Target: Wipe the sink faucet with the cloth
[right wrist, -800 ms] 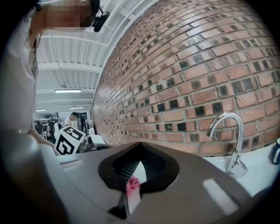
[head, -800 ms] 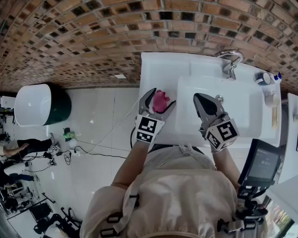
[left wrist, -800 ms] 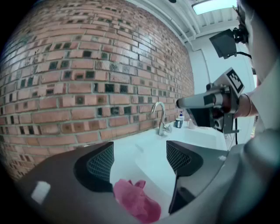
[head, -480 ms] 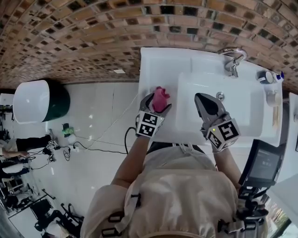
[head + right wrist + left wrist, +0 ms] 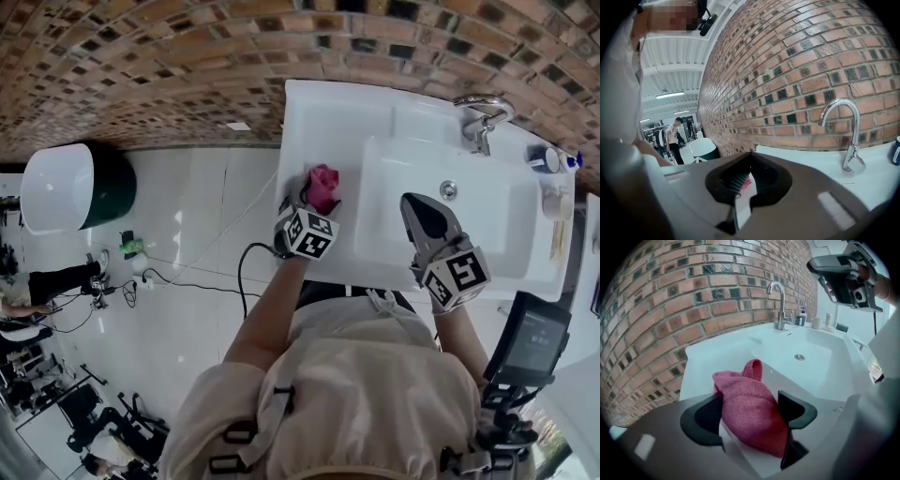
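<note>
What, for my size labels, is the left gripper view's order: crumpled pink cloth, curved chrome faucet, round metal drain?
1. Crumpled pink cloth, nearest the camera.
2. Curved chrome faucet.
3. Round metal drain.

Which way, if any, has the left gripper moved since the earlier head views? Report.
Yes: the left gripper moved forward over the sink counter, toward the cloth.

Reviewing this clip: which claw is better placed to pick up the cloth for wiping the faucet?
Left. The left claw is open with the pink cloth between its jaws on the sink ledge; the right claw is shut and empty over the basin, away from it.
</note>
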